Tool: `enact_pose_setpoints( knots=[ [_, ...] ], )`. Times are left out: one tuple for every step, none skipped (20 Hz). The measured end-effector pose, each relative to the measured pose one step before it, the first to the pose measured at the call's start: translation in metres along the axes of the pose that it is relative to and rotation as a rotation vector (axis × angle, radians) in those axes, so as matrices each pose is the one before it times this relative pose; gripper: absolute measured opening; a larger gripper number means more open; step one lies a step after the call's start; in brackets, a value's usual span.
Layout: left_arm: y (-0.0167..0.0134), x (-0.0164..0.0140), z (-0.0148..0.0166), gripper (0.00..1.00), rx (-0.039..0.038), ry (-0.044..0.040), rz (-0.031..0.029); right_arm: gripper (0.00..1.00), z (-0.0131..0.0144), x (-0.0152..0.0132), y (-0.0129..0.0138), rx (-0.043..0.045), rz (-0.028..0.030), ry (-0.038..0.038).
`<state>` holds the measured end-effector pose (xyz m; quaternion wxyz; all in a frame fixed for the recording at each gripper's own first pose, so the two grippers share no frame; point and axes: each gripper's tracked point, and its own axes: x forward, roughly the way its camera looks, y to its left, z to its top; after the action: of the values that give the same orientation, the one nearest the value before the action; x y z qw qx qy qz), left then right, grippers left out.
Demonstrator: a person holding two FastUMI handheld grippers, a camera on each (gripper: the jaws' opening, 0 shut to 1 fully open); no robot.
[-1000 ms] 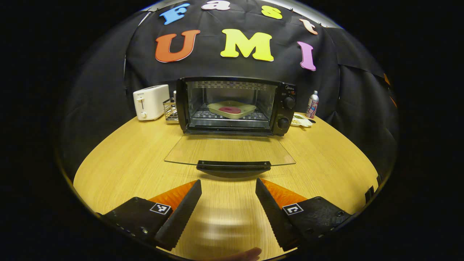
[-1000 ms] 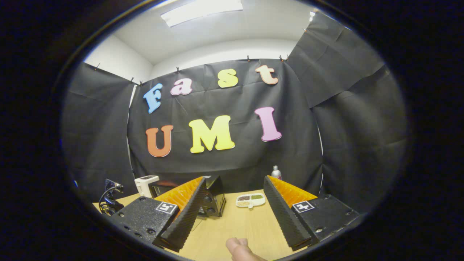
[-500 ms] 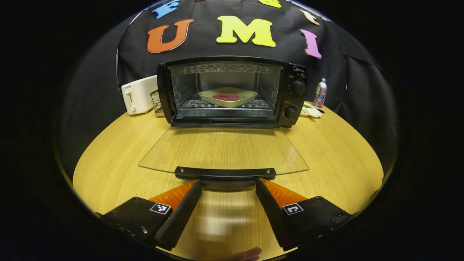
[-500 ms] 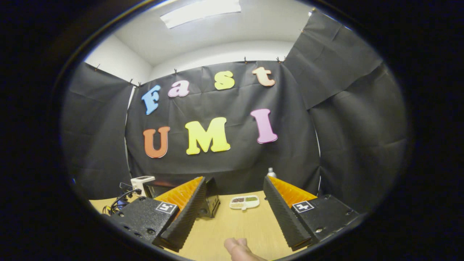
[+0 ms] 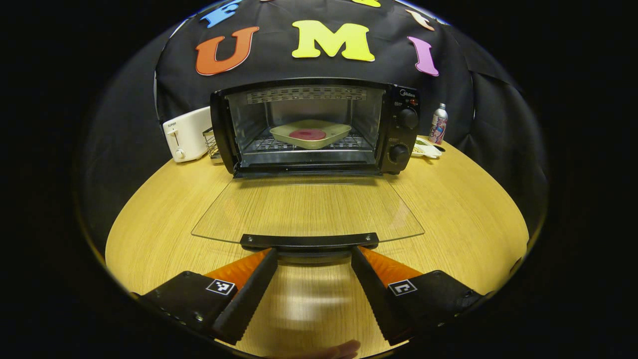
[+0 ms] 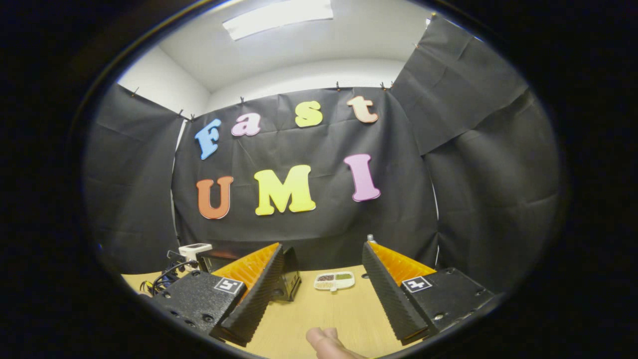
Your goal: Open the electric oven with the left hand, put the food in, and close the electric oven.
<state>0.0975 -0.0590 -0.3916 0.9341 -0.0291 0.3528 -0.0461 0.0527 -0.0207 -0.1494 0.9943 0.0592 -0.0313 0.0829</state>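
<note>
Inside one open oven [image 5: 319, 124]: one tray [image 5: 310, 134]; two grippers, left [image 5: 313, 255], right [image 6: 323, 252], fingers wide.

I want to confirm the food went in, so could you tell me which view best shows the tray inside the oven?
The left gripper view: the beige tray sits on the rack inside the open black oven. The right gripper view catches just the oven's side, not the tray.

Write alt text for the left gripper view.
A black electric oven stands open on a wooden table, its glass door lying flat, a beige tray of red food on the rack. The left gripper, jaws open, sits at the door's black handle.
</note>
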Motion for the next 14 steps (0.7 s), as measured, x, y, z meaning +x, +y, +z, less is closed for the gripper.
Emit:
enact_pose_setpoints(
  knots=[
    [-0.00077, -0.0019, 0.00286, 0.96, 0.00249, -0.00742, 0.0007, 0.96, 0.00186, -0.00256, -0.00055, -0.00583, -0.00544, -0.00436],
    [-0.00013, -0.00225, 0.00324, 0.96, 0.00213, -0.00967, 0.00076, 0.96, 0.00283, -0.00202, 0.00014, -0.00637, -0.00611, -0.00402],
    [0.00016, -0.00175, 0.00424, 0.95, -0.00022, -0.01117, 0.00029, 0.96, 0.0011, -0.00273, -0.00047, -0.00753, -0.00756, 0.00009],
    [0.00131, -0.00189, 0.00546, 0.95, -0.00116, -0.01574, 0.00134, 0.96, 0.00152, -0.00209, 0.00035, -0.0051, -0.00413, 0.00005],
    [0.00094, -0.00153, 0.00569, 0.95, 0.0016, -0.01133, 0.00003, 0.96, 0.00247, -0.00217, 0.00134, -0.00342, -0.00073, -0.00046],
    [0.00083, -0.00202, 0.00552, 0.94, 0.00448, -0.01224, 0.00045, 0.96, 0.00193, -0.00239, 0.00094, -0.00098, -0.0005, 0.00102],
    [0.00019, -0.00246, 0.0059, 0.95, 0.00072, -0.01465, -0.0001, 0.96, 0.00067, -0.00251, 0.00071, -0.00002, -0.00053, 0.00276],
    [0.00126, -0.00164, 0.00739, 0.95, -0.00032, -0.01678, 0.00024, 0.96, 0.00157, -0.00217, 0.0003, -0.0002, -0.00127, 0.00022],
    [0.00106, -0.00129, 0.00675, 0.96, 0.00103, -0.01731, -0.00081, 0.96, 0.00186, -0.00251, 0.00013, 0.00137, -0.00417, -0.00048],
    [0.00078, -0.00114, 0.00775, 0.96, 0.00309, -0.01871, -0.00111, 0.96, 0.00173, -0.00192, -0.00097, 0.00059, -0.00554, 0.00041],
    [0.00214, -0.00086, 0.00865, 0.96, 0.0035, -0.02183, -0.00132, 1.0, 0.0003, -0.00141, -0.00076, -0.00072, -0.00636, 0.00228],
    [0.00131, 0.00058, 0.00886, 0.96, -0.00306, -0.02643, -0.00305, 0.96, 0.00045, -0.00233, -0.00065, -0.00381, -0.00367, 0.00448],
    [0.00075, 0.00043, 0.00906, 0.96, -0.00497, -0.01971, -0.00276, 0.96, -0.00008, -0.00266, 0.0003, -0.00497, -0.00257, 0.00527],
    [0.00017, 0.0009, 0.00801, 0.97, -0.00761, -0.01586, -0.00148, 0.96, 0.00119, -0.00286, -0.00014, -0.00206, -0.00332, 0.00246]
  ],
)
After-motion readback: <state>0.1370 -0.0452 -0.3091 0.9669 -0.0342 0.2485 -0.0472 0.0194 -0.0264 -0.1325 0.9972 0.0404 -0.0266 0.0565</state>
